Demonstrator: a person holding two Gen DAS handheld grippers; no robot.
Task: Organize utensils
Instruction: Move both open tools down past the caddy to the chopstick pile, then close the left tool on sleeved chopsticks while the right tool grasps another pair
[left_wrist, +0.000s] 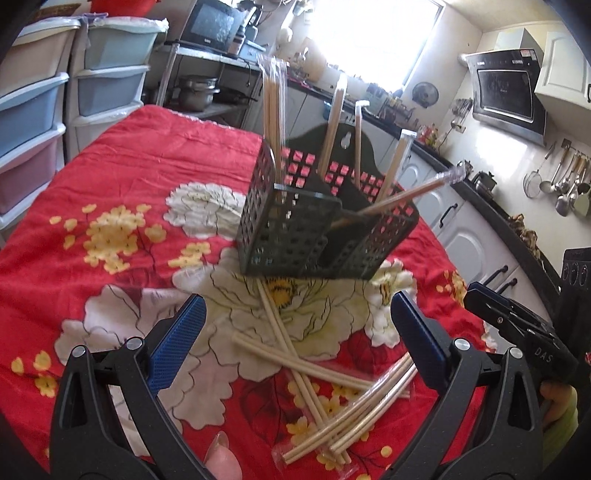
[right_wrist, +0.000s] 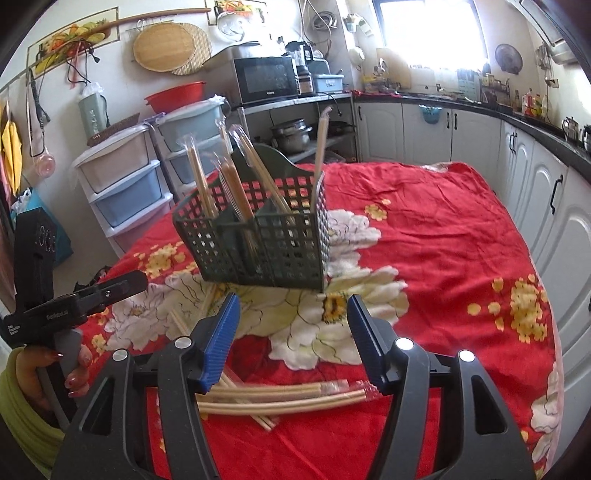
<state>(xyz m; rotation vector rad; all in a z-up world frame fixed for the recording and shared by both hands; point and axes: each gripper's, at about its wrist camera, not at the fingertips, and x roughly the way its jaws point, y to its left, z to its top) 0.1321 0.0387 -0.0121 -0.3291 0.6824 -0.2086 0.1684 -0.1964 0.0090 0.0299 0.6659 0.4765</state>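
A dark green perforated utensil basket (left_wrist: 295, 236) stands on the red flowered cloth; it also shows in the right wrist view (right_wrist: 273, 240). Several wrapped chopstick pairs (left_wrist: 273, 107) stand or lean inside it, also seen from the right (right_wrist: 240, 184). More wrapped chopsticks (left_wrist: 332, 387) lie in a loose pile on the cloth in front of the basket, and below the right gripper (right_wrist: 280, 395). My left gripper (left_wrist: 299, 332) is open and empty above the pile. My right gripper (right_wrist: 293, 339) is open and empty above the chopsticks; it also shows at the left view's right edge (left_wrist: 476, 295).
The table with the red cloth (right_wrist: 443, 240) is ringed by white kitchen cabinets (right_wrist: 535, 192) on the right and plastic drawer units (left_wrist: 33, 122) on the left. A shelf with a microwave (right_wrist: 266, 79) and pots stands behind. The left gripper body shows in the right view (right_wrist: 92, 295).
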